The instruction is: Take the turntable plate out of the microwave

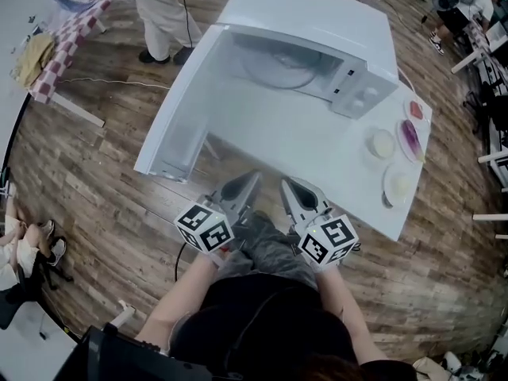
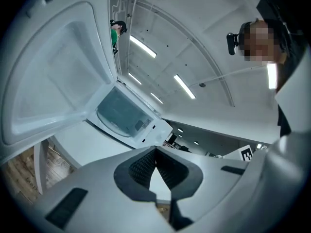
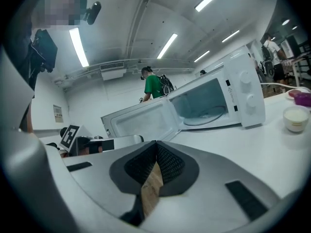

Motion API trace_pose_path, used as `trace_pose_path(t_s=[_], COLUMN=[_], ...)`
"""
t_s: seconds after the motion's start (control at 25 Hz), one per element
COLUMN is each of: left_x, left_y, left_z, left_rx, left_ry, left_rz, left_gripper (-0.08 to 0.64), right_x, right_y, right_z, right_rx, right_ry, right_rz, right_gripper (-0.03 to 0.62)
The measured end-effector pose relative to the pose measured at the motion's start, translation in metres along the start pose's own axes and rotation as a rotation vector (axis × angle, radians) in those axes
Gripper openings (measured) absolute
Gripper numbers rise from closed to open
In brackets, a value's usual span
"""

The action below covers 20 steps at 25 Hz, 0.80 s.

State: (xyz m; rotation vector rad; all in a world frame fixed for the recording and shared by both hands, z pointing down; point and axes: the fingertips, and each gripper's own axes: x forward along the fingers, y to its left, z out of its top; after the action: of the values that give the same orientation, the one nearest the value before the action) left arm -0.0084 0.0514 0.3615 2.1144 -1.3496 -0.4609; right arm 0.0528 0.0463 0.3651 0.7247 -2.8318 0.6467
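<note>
A white microwave point(image 1: 317, 38) stands on the white table point(image 1: 270, 141), its door point(image 1: 178, 109) swung wide open to the left. The clear glass turntable plate point(image 1: 278, 68) lies flat inside the cavity, also plain in the right gripper view point(image 3: 210, 117). My left gripper point(image 1: 252, 178) and right gripper point(image 1: 287, 184) hover side by side at the table's near edge, well short of the microwave. Both are shut with nothing between the pads. The left gripper view looks past the shut left gripper point(image 2: 155, 150) at the open door point(image 2: 53, 81) and the cavity point(image 2: 121, 113).
Small bowls and plates point(image 1: 401, 141) sit along the table's right end; a white bowl point(image 3: 296, 118) shows at the right gripper view's edge. A person in green point(image 1: 163, 10) stands beyond the microwave. A table with a checked cloth point(image 1: 71, 34) is far left.
</note>
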Motion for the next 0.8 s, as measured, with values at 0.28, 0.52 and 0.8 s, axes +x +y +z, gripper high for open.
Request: trace_pose_path(t_s=[0.28, 0.52, 0.8], left_x=[0.058, 0.092, 0.121], left_y=[0.035, 0.062, 0.094], left_z=[0.017, 0.017, 0.026], left_rx=[-0.039, -0.078, -0.096], left_ry=[0.017, 0.045, 0.055], left_rz=[0.003, 0.017, 0.063], left_gripper=[0.011, 0.011, 0.012], right_x=[0.03, 0.054, 0.078], right_y=[-0.055, -0.093, -0.123], right_z=[0.007, 0.011, 0.017], right_rx=[0.081, 0.133, 0.198], right_ry=[0.015, 0.025, 0.044], right_rz=[-0.063, -0.097, -0.085], right_gripper=[0.02, 0.02, 0.02])
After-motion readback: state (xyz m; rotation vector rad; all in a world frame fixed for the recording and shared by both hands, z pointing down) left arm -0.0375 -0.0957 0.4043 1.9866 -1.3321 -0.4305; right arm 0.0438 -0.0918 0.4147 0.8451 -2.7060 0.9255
